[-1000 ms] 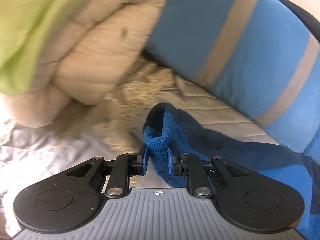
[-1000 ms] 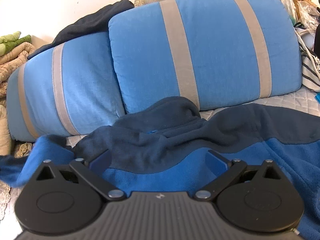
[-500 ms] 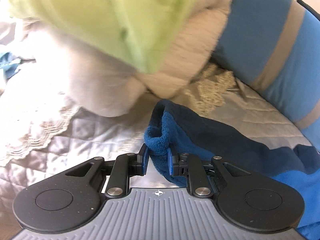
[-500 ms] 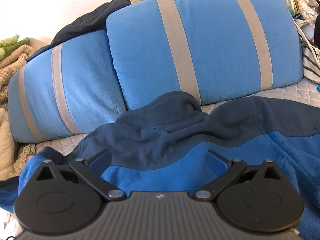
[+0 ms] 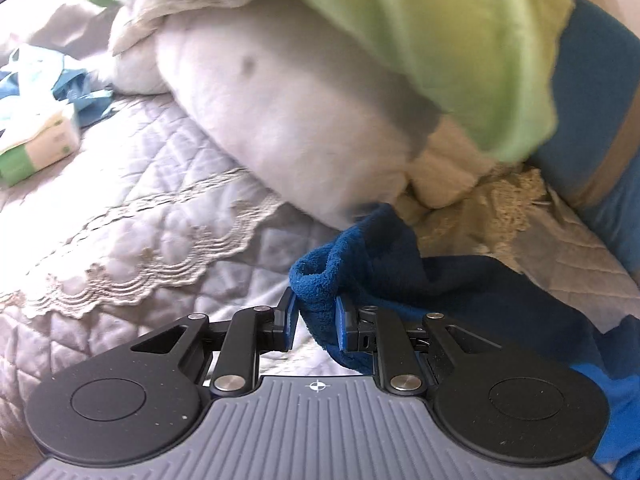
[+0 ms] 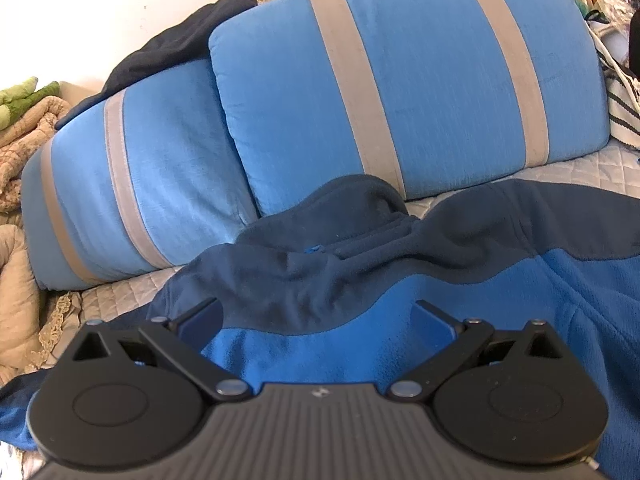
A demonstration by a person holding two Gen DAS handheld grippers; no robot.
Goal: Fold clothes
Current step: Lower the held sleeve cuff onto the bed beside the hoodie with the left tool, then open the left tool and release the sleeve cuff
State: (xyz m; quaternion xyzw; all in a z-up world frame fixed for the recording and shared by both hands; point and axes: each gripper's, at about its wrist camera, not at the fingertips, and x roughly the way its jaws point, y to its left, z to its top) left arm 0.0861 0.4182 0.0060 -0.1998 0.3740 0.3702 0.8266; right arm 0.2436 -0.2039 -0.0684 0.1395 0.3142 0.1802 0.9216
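Left claw (image 5: 314, 322) is clamped on a bunched cuff of the blue fleece jacket (image 5: 460, 292), pads tight on both sides of the fabric. Cuff sits just above the quilted bedspread (image 5: 132, 216); rest of that sleeve trails off to the right of the claw, dark navy then brighter blue.

Right claw (image 6: 316, 320) has its fingers wide apart, nothing between them. We see it hanging right over the jacket body (image 6: 360, 344), near the seam where navy meets bright blue. Touching or just above the fabric: can't tell.

Ref = jacket:
- behind it, two blue pillows w/ grey stripes (image 6: 400, 92) leaning upright, collar end of the jacket just in front of them
- dark garment (image 6: 180, 48) draped on top of the left pillow
- left of the cuff, a beige comforter roll (image 5: 288, 120) w/ a green blanket (image 5: 420, 32) on top; both blurred
- further left, a tissue pack (image 5: 36, 148) and some teal fabric (image 5: 84, 92) on the bedspread
- far right behind it, striped cloth (image 6: 620, 100), partly cut off

Jacket lies spread on the bed, rumpled at the collar, not folded yet.
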